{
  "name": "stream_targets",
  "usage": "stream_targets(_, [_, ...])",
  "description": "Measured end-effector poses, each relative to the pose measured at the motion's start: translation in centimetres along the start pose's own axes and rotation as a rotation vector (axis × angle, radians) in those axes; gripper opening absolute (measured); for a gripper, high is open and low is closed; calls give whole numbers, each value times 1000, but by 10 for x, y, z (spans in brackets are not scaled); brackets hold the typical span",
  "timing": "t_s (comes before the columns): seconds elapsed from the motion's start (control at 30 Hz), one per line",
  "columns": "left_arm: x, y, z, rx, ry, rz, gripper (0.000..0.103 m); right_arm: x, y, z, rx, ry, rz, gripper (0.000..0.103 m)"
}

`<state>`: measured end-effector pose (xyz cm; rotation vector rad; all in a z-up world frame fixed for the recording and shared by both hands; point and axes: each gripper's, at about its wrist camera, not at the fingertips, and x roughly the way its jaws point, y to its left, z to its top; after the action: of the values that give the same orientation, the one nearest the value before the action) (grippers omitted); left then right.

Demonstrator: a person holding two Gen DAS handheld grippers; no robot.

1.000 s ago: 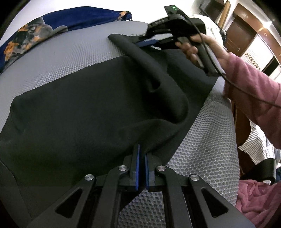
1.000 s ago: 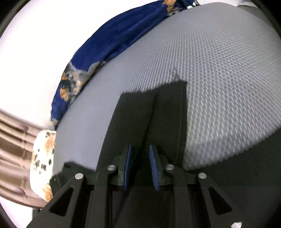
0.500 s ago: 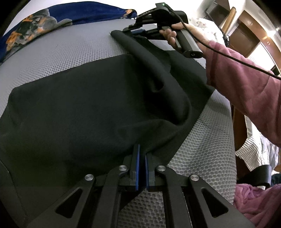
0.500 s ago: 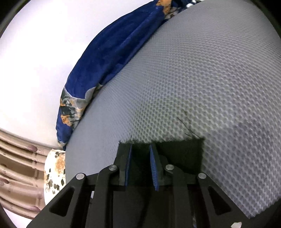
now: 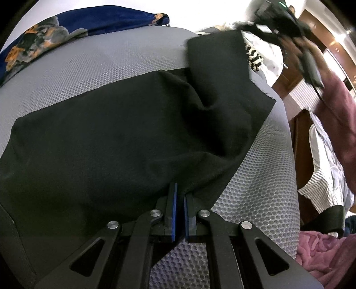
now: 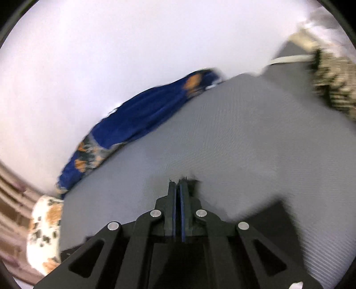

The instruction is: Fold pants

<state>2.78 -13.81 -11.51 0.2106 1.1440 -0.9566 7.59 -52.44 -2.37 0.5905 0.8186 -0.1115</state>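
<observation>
The black pants [image 5: 115, 137] lie spread over a grey mesh cushion [image 5: 89, 66]. My left gripper [image 5: 179, 193] is shut on the near edge of the pants, holding it down low. My right gripper [image 6: 178, 184] is shut on a far corner of the pants [image 6: 192, 181] and lifts it off the cushion; a dark strip of cloth [image 5: 218, 73] rises toward it in the left wrist view, where the right gripper [image 5: 280, 20] is blurred at the top right. Part of the pants shows at the lower right of the right wrist view [image 6: 273, 220].
A blue floral cloth [image 5: 66, 24] lies along the far edge of the cushion, also in the right wrist view [image 6: 142, 117]. A zebra-print item [image 5: 253, 55], striped fabric [image 5: 322, 177] and pink cloth [image 5: 322, 251] lie to the right. A white wall [image 6: 111, 55] is behind.
My right gripper has closed on the pants corner and swung up and right, raising the leg off the cushion. My left gripper has kept its hold and place.
</observation>
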Motion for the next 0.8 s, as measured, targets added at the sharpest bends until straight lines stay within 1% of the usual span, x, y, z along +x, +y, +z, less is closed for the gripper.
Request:
stream_targets(0.03, [0,-2,-1,4,0,0,5,-20,-15,-11,4,-19,-71,3])
stream_targets(0.13, [0,-7,0,24,4,5,6,-51,-57,-42,55,-27,-205,3])
stream_targets(0.17, [1,-8,0,32,5,6,8,-57,-80,-57,108,-13,-244,3])
stream_targets(0.2, [3,-11,-1,42,7,9,8,-58,-92,-67,132,1,-266,3])
stream_targets(0.27, [5,-15,-1,65,12,26,8,-51,-125,-94,203,48,-319,3])
stream_targets(0.33, [5,-17,-1,72,13,32,8,-43,-145,-114,239,81,-348,2])
stream_targets(0.4, [4,-18,-1,74,16,34,8,-41,-149,-123,244,78,-358,2])
stream_targets(0.5, [2,-22,-1,92,15,44,8,-55,-148,-123,246,40,-342,2])
stream_targets(0.57, [1,-20,-2,94,16,42,8,-60,-148,-126,236,32,-337,2])
stream_targets(0.7, [4,-16,0,79,26,24,8,-43,-150,-134,228,63,-363,2])
stream_targets(0.77, [5,-18,-1,94,33,37,8,-43,-147,-133,212,64,-371,3])
stream_targets(0.8, [6,-20,0,100,35,42,8,-44,-147,-132,220,66,-372,5])
